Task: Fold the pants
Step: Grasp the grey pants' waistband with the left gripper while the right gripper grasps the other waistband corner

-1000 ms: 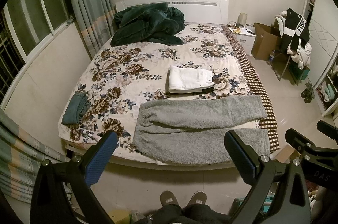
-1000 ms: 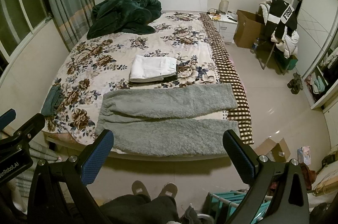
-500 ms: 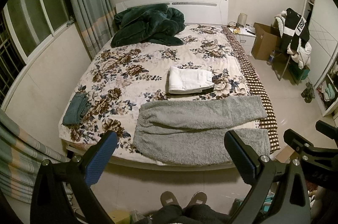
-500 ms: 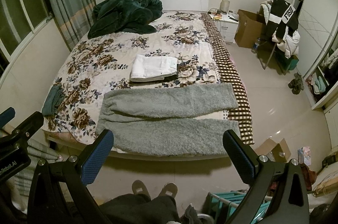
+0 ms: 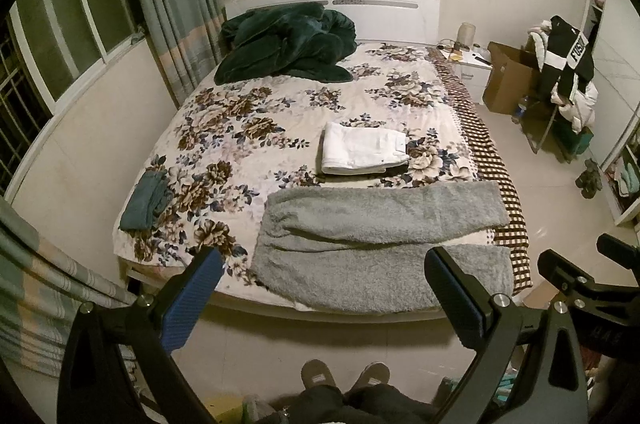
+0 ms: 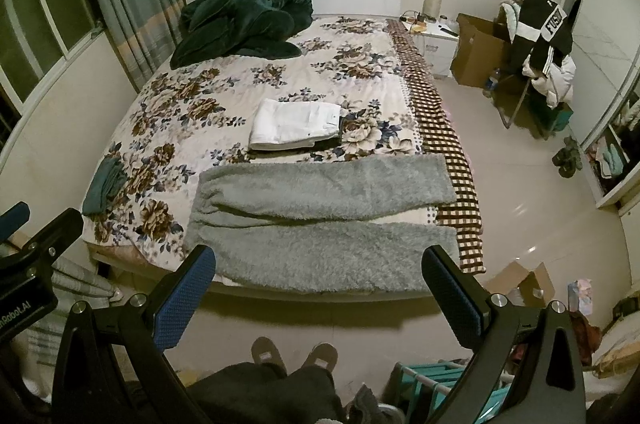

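Two grippers hang above the floor at the foot of a bed [image 5: 280, 128], both with jaws spread wide and holding nothing. On the bed's left edge lies a small teal cloth [image 5: 146, 200]. A dark green blanket [image 5: 286, 46] is heaped at the head of the bed. The left gripper [image 5: 324, 298] sits off the bed's near edge. The grey fleece pants [image 5: 380, 244] lie flat across the foot of the bed, waist to the left, both legs running right, the nearer leg along the bed's edge. Folded white pants [image 5: 362, 148] rest mid-bed, just beyond them. The right gripper [image 6: 318, 294] hangs over a person's slippers [image 6: 294, 352].
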